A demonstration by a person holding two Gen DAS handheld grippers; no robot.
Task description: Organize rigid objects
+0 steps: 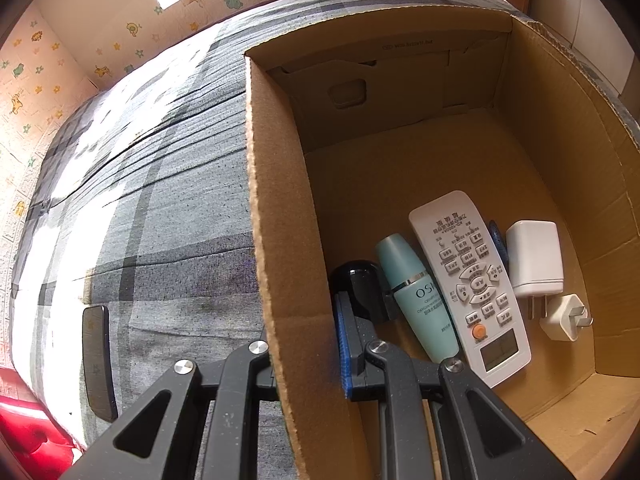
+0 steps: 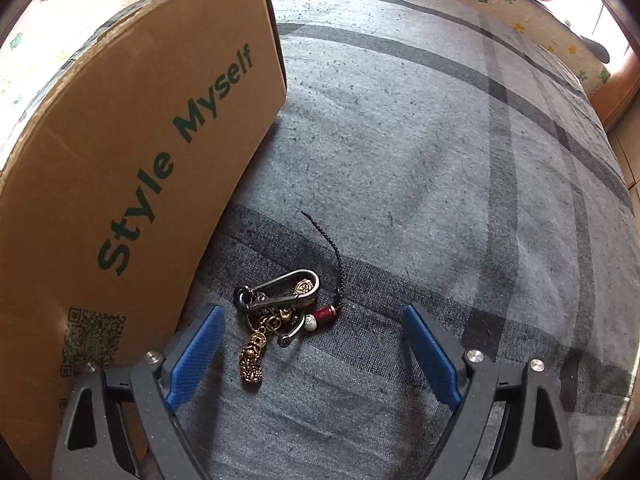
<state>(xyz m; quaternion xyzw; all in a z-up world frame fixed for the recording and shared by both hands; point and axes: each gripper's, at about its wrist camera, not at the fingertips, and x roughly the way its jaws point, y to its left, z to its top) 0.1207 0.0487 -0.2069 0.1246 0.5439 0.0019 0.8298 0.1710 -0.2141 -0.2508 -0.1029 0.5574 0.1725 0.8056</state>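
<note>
**Keyring between my right jaws, box wall in my left**

My left gripper [image 1: 304, 316] is clenched on the box [image 1: 276, 208] wall, one finger inside, one outside. Inside the box lie a dark cap [image 1: 356, 276], teal bottle [image 1: 420, 296], remote [image 1: 468, 280] and two chargers [image 1: 536, 258], side by side. A phone [image 1: 98, 360] lies on the bed [image 1: 160, 184]. My right gripper [image 2: 314, 344] hangs released over the keyring [image 2: 276, 308] on the bed just beside the box; the jaws touch nothing.
</note>
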